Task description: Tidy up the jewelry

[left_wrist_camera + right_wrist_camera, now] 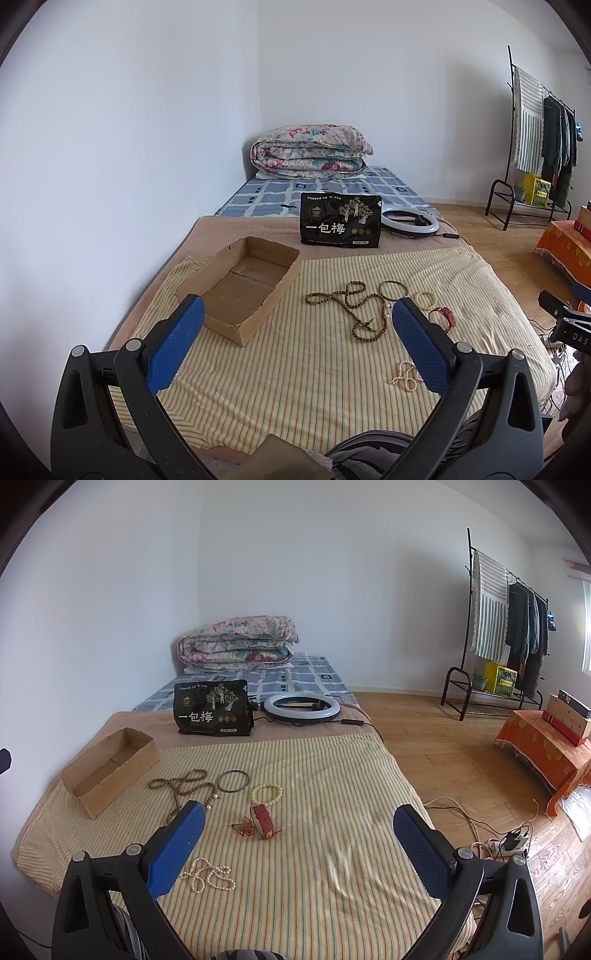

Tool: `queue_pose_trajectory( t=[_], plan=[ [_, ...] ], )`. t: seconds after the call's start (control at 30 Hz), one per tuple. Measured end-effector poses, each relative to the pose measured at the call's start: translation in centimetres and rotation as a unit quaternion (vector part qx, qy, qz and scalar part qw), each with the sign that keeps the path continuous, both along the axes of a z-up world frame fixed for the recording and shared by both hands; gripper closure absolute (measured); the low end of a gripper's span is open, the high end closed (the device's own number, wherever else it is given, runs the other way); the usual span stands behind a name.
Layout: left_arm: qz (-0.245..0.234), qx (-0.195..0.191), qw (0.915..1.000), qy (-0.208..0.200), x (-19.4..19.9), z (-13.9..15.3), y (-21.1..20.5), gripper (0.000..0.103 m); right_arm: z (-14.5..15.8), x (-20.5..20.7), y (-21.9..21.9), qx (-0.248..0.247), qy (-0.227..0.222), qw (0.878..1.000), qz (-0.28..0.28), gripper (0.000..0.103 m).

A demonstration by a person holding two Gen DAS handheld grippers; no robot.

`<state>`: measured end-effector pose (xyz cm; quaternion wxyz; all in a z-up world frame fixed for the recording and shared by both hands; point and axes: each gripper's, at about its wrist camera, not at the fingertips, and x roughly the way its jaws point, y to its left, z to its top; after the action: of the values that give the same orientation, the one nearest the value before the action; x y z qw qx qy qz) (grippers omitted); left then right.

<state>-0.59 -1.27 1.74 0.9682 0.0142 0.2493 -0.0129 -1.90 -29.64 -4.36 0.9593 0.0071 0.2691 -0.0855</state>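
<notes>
The pearl necklace, lying just ahead of the empty, wide-open right claw beside its left finger, is judged nearer to it than to the equally open left claw, with the cardboard box farther left on the bed.

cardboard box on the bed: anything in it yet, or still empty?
Empty. The left wrist view looks down into the cardboard box and shows only bare floor flaps; the jewelry, including the brown bead necklace, lies outside on the striped cloth.
</notes>
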Motion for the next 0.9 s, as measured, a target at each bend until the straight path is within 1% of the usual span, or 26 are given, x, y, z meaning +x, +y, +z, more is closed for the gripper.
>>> queue_pose_trajectory(
  t=[0.23, 0.43, 0.57, 0.73, 0.9],
  plan=[
    [0.0, -0.001, 1.0, 0.002, 0.1, -0.1, 0.0, 0.0, 0.5, 1.0, -0.1, 0.001, 0.007, 1.0, 0.004, 0.0],
    [0.001, -0.004, 0.9999, 0.01, 1.1, 0.5, 0.0, 0.0, 1.3, 2.2, 0.3, -0.009, 0.007, 1.0, 0.007, 0.0],
    [0.0, -0.003, 0.9999, 0.014, 1.9, 0.6, 0.1, 0.0, 1.7, 2.9, 0.2, -0.003, 0.006, 1.0, 0.007, 0.0],
    [0.0, -0.001, 0.9999, 0.016, 2.4, 0.6, 0.1, 0.0, 1.6, 3.3, -0.3, 0.007, 0.01, 1.0, 0.003, 0.0],
    [0.002, 0.001, 0.9999, 0.017, 3.3, 0.7, 0.0, 0.0, 1.2, 3.6, -0.6, 0.007, 0.019, 1.0, 0.004, 0.0]
  ],
)
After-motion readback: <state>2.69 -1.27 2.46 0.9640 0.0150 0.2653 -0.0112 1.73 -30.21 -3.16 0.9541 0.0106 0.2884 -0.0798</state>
